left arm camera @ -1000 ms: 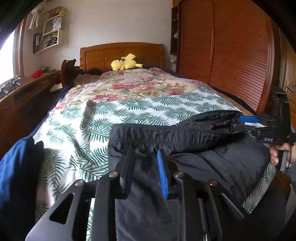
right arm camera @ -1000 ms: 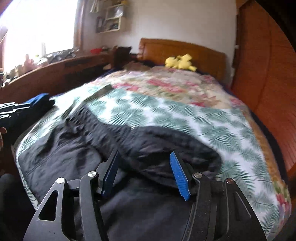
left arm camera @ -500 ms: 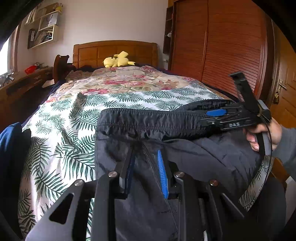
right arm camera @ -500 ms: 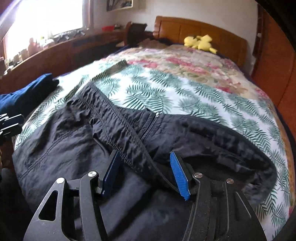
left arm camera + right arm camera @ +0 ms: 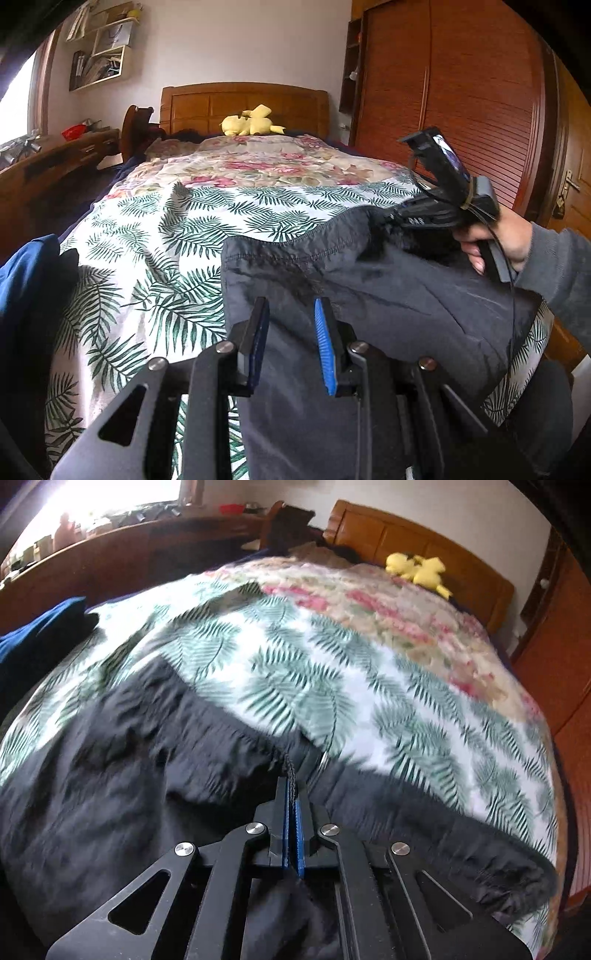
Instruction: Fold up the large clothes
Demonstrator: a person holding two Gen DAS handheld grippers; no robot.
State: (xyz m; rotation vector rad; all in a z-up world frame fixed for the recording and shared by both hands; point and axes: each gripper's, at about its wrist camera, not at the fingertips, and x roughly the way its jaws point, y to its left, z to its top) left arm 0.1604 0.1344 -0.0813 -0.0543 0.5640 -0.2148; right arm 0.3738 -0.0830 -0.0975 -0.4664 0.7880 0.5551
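Observation:
Dark grey-black trousers (image 5: 388,302) lie at the near end of the bed, waistband toward the headboard; they also fill the lower part of the right wrist view (image 5: 110,775). My left gripper (image 5: 290,332) is open, its blue pads over the cloth near the left edge of the waistband. My right gripper (image 5: 291,812) is shut on the waistband at its drawstring. In the left wrist view the right gripper (image 5: 391,218) is at the right end of the waistband, held by a hand.
The bed has a palm-leaf sheet (image 5: 177,236) and a floral blanket (image 5: 266,162) farther back. A yellow plush (image 5: 251,122) sits by the headboard. Blue and dark folded clothes (image 5: 29,288) lie at the left edge. A wooden wardrobe (image 5: 461,92) stands right, a desk (image 5: 44,162) left.
My right gripper went from open over the trousers to shut on the waistband. The left gripper stayed open over the cloth, and the waistband shifted nearer and to the right.

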